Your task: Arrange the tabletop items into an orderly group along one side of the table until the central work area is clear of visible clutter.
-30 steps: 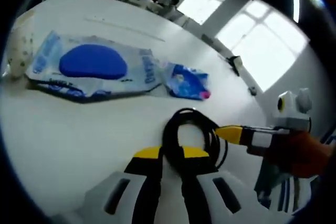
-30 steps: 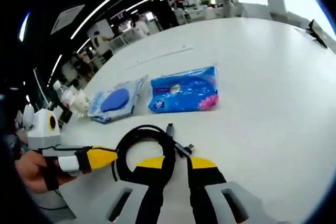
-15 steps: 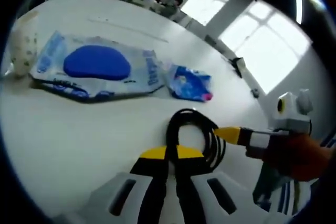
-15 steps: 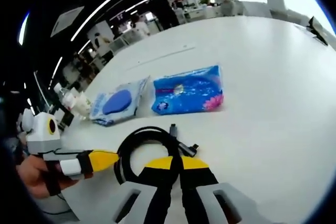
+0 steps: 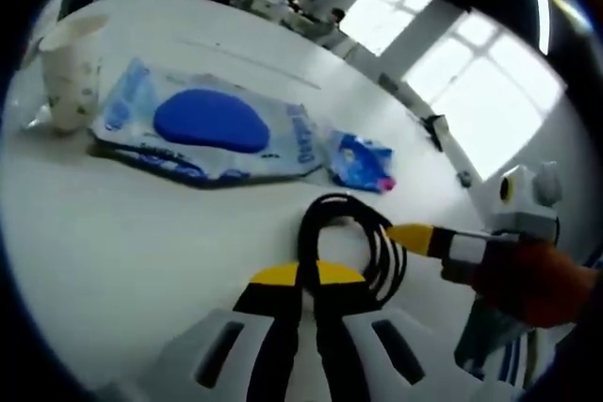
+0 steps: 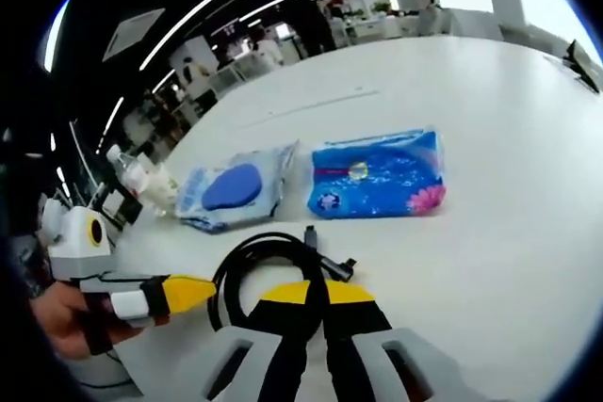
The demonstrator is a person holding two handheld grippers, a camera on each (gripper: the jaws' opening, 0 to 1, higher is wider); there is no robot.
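Note:
A black coiled cable (image 5: pixel 350 225) lies on the white table (image 5: pixel 113 233) just past my left gripper (image 5: pixel 309 276), whose yellow-tipped jaws are shut on the coil's near edge. The right gripper (image 5: pixel 411 236) comes in from the right, held by a hand, and pinches the coil's right side. In the right gripper view, my right gripper (image 6: pixel 317 293) is shut on the same cable (image 6: pixel 256 253), whose plug ends (image 6: pixel 330 263) stick out to the right. The left gripper (image 6: pixel 191 290) reaches the coil from the left.
Beyond the cable lie a clear packet with a blue pad (image 5: pixel 200 121) (image 6: pixel 234 187) and a blue tissue pack (image 5: pixel 362 158) (image 6: pixel 379 176). A paper cup (image 5: pixel 70 69) stands at the far left. Other desks and people fill the background.
Both grippers stood open astride the cable a second ago and have since shut on it. Both views have shifted a little, so the packets sit further right in the pictures.

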